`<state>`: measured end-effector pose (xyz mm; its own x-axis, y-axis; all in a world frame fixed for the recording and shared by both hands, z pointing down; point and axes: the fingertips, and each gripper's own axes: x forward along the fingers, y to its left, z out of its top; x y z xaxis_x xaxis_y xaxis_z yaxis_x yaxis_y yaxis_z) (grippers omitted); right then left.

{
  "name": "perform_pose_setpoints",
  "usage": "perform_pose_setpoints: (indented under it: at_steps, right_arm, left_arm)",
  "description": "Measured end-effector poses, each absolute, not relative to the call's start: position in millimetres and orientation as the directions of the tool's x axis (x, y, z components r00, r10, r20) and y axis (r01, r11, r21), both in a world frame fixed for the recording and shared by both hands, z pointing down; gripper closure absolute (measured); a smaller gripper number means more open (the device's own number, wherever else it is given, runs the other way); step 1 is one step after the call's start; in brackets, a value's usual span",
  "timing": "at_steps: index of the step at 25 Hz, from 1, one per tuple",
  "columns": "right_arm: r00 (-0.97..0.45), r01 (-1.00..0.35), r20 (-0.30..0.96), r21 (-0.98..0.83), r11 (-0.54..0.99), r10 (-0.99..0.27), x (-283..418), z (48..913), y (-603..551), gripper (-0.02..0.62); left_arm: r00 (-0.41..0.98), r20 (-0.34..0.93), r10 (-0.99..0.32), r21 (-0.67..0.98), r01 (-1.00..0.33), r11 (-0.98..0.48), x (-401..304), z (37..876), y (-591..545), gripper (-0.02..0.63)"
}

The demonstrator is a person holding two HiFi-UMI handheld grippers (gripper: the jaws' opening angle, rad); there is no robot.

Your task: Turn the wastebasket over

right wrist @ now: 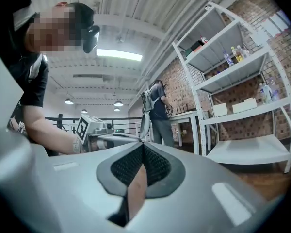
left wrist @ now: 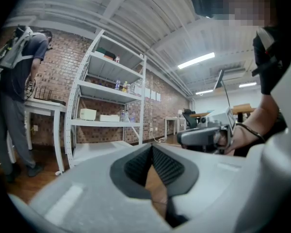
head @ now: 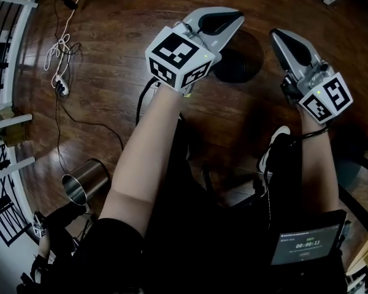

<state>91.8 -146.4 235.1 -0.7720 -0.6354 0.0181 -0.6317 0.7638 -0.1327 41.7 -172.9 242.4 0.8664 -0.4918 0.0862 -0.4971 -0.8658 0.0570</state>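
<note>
Wastebasket (head: pixel 242 63): I log it on the floor (head: pixel 110 48), between left hand-held gripper (head: pixel 237 18) and right hand-held gripper (head: pixel 278 37); both closed, empty.

Black short sleeves, grey grippers.
Left gripper (head: pixel 233 20) and right gripper (head: pixel 277 37) each bear a black-and-white marker cube (head: pixel 178 60).

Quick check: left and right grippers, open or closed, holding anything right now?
Left gripper: closed, holding nothing.
Right gripper: closed, holding nothing.
</note>
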Motion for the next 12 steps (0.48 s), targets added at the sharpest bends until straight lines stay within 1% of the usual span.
perform_pose_setpoints:
  at_steps: [4, 12]
  right_arm:
    - [-0.778, -0.625, -0.018, -0.079, 0.777, -0.628, 93.3, 226.6, -157.8, 0.586]
    - [-0.812, -0.583, 0.022, -0.008, 0.812, -0.583, 90.0, 242.2, -155.5, 0.586]
  left_arm:
    - [0.869, 0.102, -0.483, 0.046, -0.489, -0.871, 43.5, 247.9, -173.6, 0.604]
    - [0.877, 0.102, -0.47, 0.039, -0.475, -0.879, 53.2, 249.2, -172.4, 0.604]
